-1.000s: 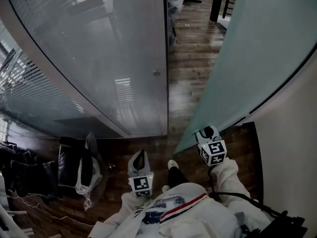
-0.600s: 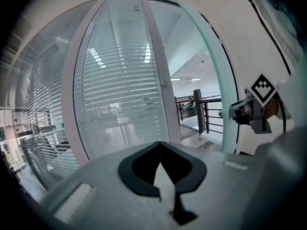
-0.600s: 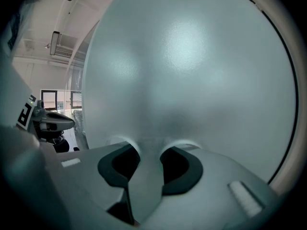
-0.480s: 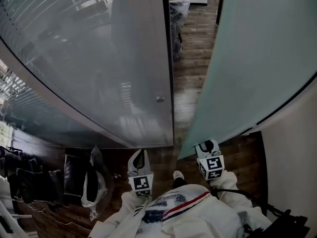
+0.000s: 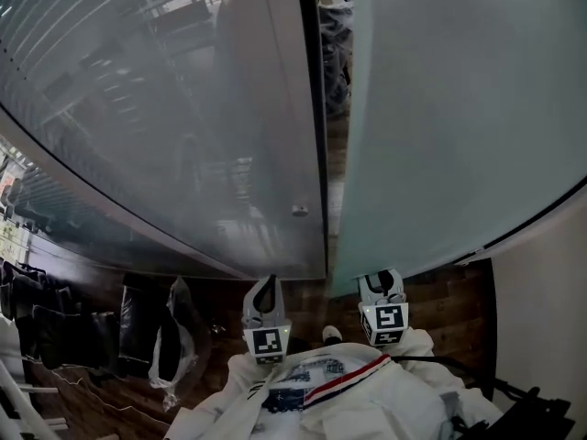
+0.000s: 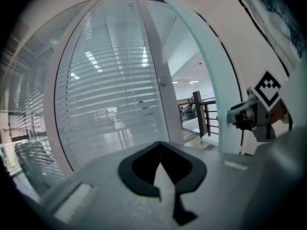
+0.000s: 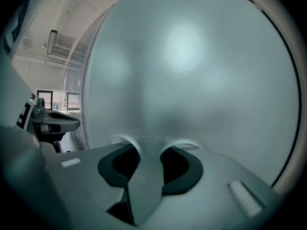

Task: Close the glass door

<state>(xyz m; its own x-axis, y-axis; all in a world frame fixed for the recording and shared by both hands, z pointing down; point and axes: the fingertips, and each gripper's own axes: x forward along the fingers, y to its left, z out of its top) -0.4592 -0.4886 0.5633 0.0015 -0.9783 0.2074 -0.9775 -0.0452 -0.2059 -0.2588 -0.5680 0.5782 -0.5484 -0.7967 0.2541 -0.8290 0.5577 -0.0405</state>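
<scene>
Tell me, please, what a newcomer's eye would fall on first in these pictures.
The big frosted glass door fills the right of the head view, only a narrow gap from the glass panel with blinds on the left. At its foot the right gripper, jaws apart, is up against the door, while the left gripper hangs free beside it, jaws together.

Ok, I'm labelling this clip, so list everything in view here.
glass door: one, frosted pale green, right, narrow gap beside it
fixed glass panel: one, grey, left, blinds behind
round fitting: one, silver, low on panel
floor: one, dark wood, below
bags: several, black and white, lower left
wall: one, whitish, far right
left gripper: one, grey, jaws together, below panel
right gripper: one, grey, jaws apart, at door's face
jacket: one, white, bottom
</scene>
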